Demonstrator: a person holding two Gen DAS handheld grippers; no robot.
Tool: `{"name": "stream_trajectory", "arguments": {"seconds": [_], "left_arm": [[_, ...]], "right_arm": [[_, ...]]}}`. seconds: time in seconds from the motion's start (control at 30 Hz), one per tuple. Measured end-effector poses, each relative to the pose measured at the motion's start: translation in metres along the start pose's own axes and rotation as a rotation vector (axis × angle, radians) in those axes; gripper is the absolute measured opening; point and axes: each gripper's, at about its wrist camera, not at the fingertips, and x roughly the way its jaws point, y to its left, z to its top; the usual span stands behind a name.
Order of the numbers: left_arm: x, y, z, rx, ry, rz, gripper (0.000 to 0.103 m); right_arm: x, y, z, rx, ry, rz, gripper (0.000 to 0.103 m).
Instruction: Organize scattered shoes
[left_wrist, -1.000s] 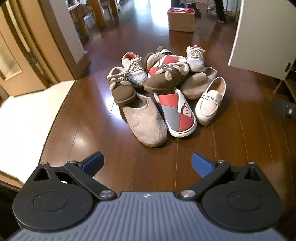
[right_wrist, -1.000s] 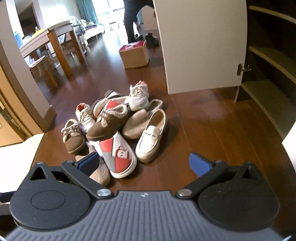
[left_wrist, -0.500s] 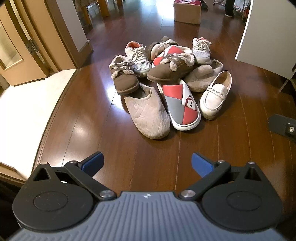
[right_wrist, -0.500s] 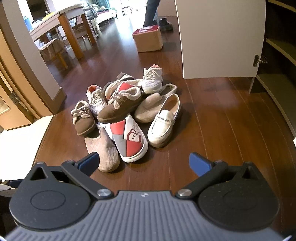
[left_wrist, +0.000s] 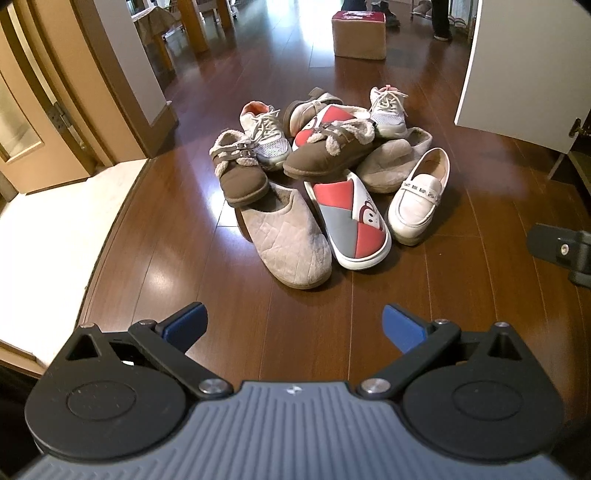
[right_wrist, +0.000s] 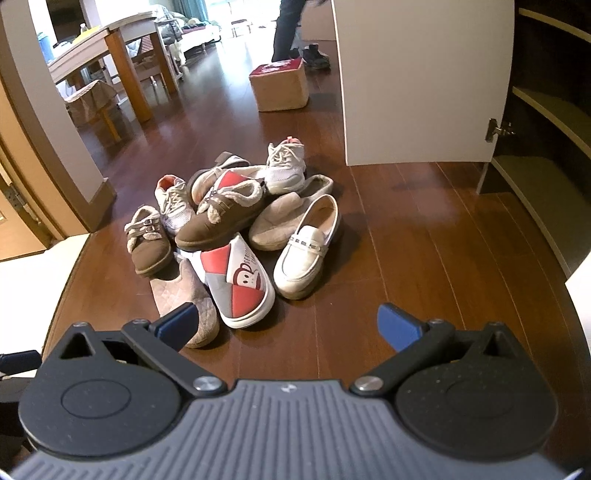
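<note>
Both the left gripper and right gripper hang spread wide before the shoe pile, bare floor ringing the pile's edges.

Glossy dark wood floor catching window glare at 12 o'clock; white cabinet door open at 2 o'clock; wooden table at 10 o'clock; cardboard box beyond
</note>
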Motion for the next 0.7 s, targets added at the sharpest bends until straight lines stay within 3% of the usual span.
{"name": "stream_trajectory", "arguments": {"seconds": [0.7], "left_arm": [[0.010, -0.005, -0.018, 0.029, 0.001, 0.016, 0.102]], "right_arm": [[-0.002, 0.005, -0.006, -0.015, -0.005, -0.003, 0.102]]}}
